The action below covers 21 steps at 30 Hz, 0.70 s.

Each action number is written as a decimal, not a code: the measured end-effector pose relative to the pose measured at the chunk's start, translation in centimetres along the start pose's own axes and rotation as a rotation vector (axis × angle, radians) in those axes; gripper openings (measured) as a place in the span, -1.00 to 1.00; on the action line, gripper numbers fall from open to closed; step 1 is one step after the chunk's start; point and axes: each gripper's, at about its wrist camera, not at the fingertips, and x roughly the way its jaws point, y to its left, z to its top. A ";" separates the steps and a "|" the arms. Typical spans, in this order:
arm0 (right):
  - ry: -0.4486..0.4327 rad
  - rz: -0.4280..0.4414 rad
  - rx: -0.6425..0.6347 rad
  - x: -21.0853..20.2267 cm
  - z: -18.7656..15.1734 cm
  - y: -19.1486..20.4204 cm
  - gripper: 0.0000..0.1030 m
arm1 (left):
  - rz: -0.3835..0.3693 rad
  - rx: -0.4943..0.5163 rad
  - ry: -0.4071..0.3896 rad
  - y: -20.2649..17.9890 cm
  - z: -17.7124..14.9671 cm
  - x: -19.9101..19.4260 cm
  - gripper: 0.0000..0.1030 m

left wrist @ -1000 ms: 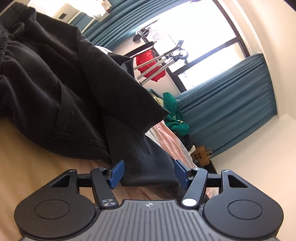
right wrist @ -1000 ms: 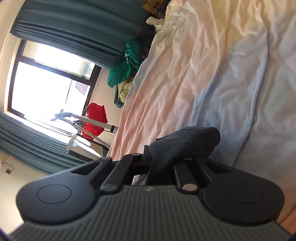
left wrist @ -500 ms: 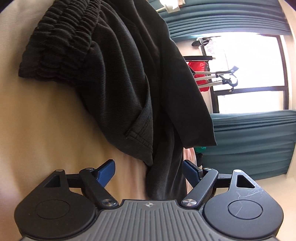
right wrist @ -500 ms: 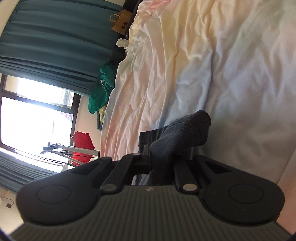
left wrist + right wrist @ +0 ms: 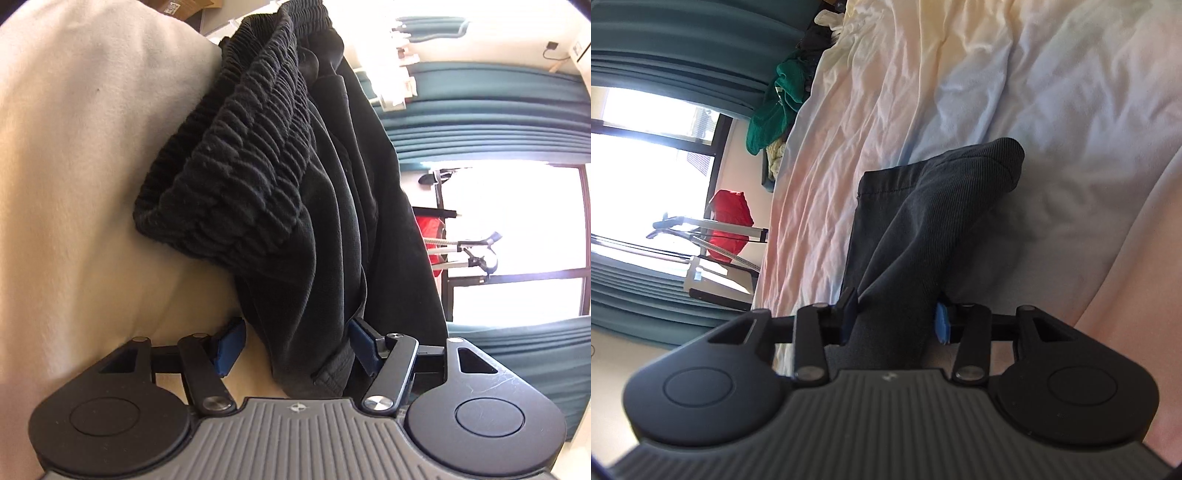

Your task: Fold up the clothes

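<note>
A pair of black pants with a ribbed elastic waistband lies on the cream bed sheet. My left gripper is open, its blue pads either side of a fold of the pants. In the right wrist view a leg end of the dark pants lies on the wrinkled sheet. My right gripper is open, with the cloth lying loose between its pads.
Teal curtains and a bright window are beyond the bed. A red garment hangs on a rack. A heap of green clothes lies at the bed's far end.
My right gripper has opened and let go of the pant leg, which now lies on the sheet. My left gripper has moved closer along the pants toward the waistband.
</note>
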 end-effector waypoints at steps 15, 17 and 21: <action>-0.196 0.019 0.054 0.8 3.1 -3.0 -0.88 | 0.037 0.167 -0.119 -6.6 6.5 -8.9 -0.95; -0.231 0.046 0.002 0.0 3.1 -2.0 -0.88 | 0.053 0.182 -0.173 -8.5 8.5 -11.1 -0.95; -0.314 0.128 -0.075 -2.2 3.2 -0.1 -0.88 | 0.093 0.116 -0.196 -8.1 11.3 -14.3 -0.96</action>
